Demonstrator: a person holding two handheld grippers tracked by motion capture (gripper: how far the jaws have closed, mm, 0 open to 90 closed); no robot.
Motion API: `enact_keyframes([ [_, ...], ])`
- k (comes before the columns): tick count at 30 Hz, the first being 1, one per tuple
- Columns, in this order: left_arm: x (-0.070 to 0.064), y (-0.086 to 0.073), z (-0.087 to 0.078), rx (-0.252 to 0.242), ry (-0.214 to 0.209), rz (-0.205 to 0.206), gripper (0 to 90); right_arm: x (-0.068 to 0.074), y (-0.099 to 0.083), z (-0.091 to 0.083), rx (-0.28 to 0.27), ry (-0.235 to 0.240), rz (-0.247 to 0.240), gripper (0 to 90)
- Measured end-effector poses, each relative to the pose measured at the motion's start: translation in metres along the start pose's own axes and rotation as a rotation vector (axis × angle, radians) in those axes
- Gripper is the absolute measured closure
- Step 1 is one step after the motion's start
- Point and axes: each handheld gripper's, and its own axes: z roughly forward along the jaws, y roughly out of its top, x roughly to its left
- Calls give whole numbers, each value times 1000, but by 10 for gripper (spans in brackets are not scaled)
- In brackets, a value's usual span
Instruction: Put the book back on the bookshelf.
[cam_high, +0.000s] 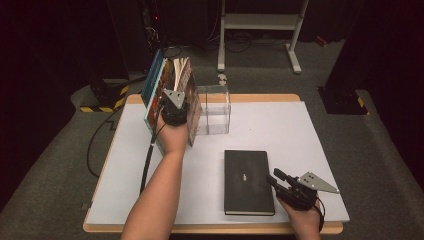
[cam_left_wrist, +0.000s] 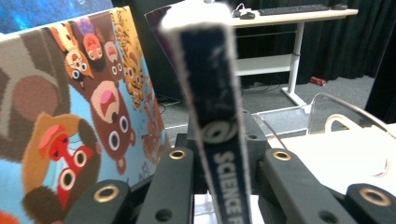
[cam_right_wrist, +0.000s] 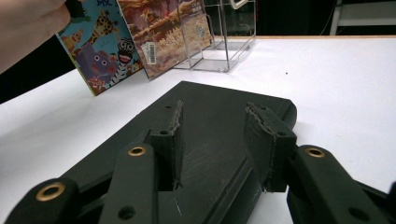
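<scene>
Left gripper (cam_high: 173, 106) clamps upright book (cam_left_wrist: 212, 107); right gripper (cam_high: 289, 186) hovers.

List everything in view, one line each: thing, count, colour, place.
picture books: several, colourful covers, leaning together at the table's far left
science book: one, dark blue spine, between the left jaws
black book: one, flat, near right
clear box: one, transparent, beside the leaning books
table: one, white top, wooden edge
left gripper: black, at the leaning books
right gripper: black, jaws apart over the black book's edge
</scene>
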Motion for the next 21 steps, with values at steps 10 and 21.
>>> enact_keyframes([
  [10, -2, -3, -12, 12, -4, 4, 663, 4, -1, 4, 14, 13, -11, 573],
  [21, -8, -18, -45, 15, -14, 4, 600, 6, -1, 5, 21, 19, -18, 571],
])
